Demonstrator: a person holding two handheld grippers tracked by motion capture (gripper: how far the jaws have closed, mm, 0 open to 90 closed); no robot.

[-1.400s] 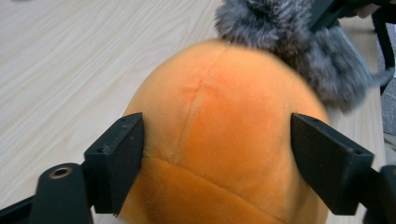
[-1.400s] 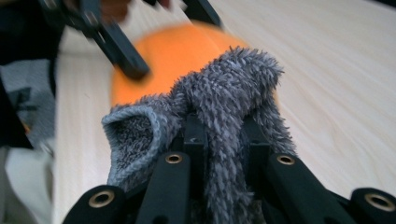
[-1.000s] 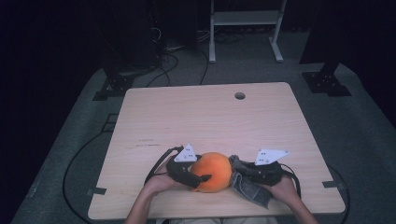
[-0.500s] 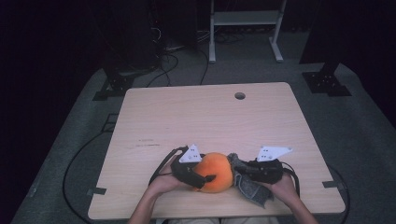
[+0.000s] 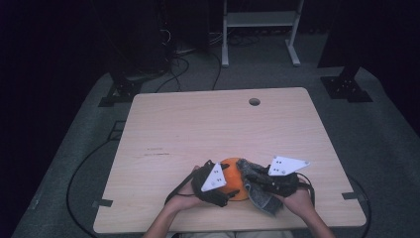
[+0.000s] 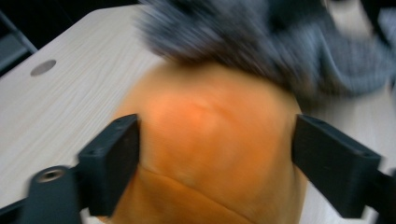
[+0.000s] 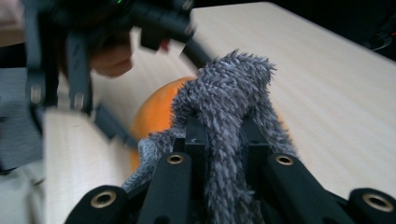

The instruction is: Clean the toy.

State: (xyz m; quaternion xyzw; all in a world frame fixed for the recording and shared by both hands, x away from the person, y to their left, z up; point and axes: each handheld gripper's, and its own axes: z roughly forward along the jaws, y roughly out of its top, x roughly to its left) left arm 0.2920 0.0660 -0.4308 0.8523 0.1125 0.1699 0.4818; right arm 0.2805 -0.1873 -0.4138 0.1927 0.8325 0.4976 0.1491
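Note:
An orange plush ball (image 5: 232, 179) rests near the table's front edge. My left gripper (image 5: 224, 191) straddles it from the left. In the left gripper view the ball (image 6: 210, 140) sits between the two jaws, which have just been opening, and both pads still touch its sides. My right gripper (image 5: 251, 182) is shut on a grey fuzzy cloth (image 5: 262, 198) beside the ball's right side. In the right gripper view a fold of the cloth (image 7: 229, 102) stands up between the closed jaws. The ball (image 7: 156, 112) and the left gripper (image 7: 93, 70) lie just behind it.
The wooden table (image 5: 198, 124) has a round cable hole (image 5: 254, 101) at the back. Cables (image 5: 79, 173) run across the grey floor at the left. A white shelf frame (image 5: 257, 29) and dark stands are behind the table.
The left gripper has shifted right and nearer to the front edge, around the ball. The right gripper has risen a little, and the grey cloth now lies against the ball's top right.

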